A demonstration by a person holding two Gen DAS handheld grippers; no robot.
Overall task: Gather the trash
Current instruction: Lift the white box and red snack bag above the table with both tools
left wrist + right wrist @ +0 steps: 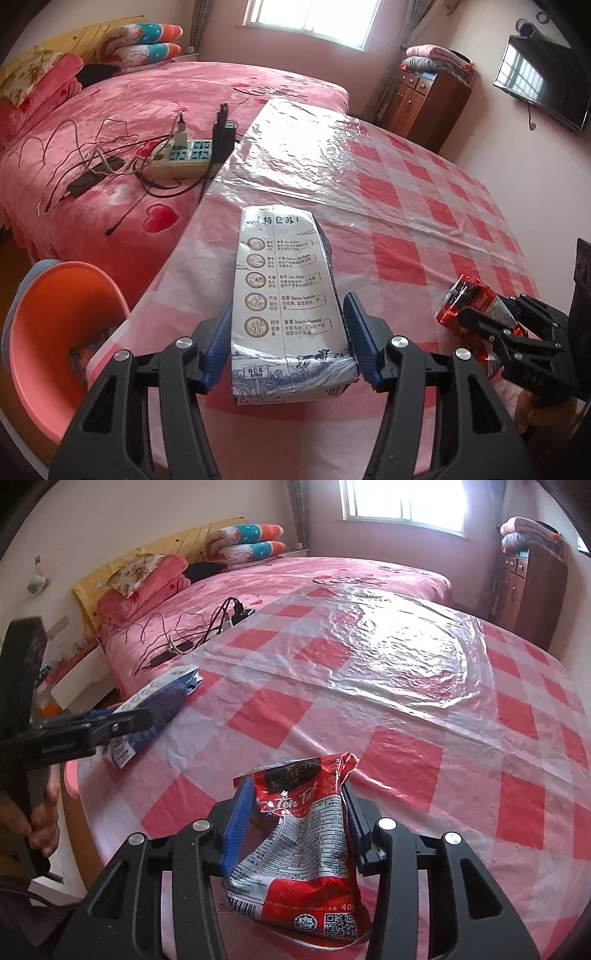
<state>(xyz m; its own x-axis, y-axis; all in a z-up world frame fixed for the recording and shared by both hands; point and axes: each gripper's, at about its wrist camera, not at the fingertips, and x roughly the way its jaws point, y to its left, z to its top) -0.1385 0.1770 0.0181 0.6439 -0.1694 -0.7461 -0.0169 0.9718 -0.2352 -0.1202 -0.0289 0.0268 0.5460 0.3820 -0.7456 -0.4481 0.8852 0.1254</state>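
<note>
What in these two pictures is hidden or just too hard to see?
- Inside the orange bin: left wrist view, table edge covers most of it; contents unclear.
- Milk carton front face: turned away; in the right wrist view the left tool covers it.
- Red sachet: small print unreadable; the bottom sits behind the right tool.

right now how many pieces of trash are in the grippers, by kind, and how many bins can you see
milk carton: 1, in the left gripper
red sachet: 1, in the right gripper
orange bin: 1, beside the table; something lies in it, too hidden to count
Total: 2 pieces of trash, 1 bin
</note>
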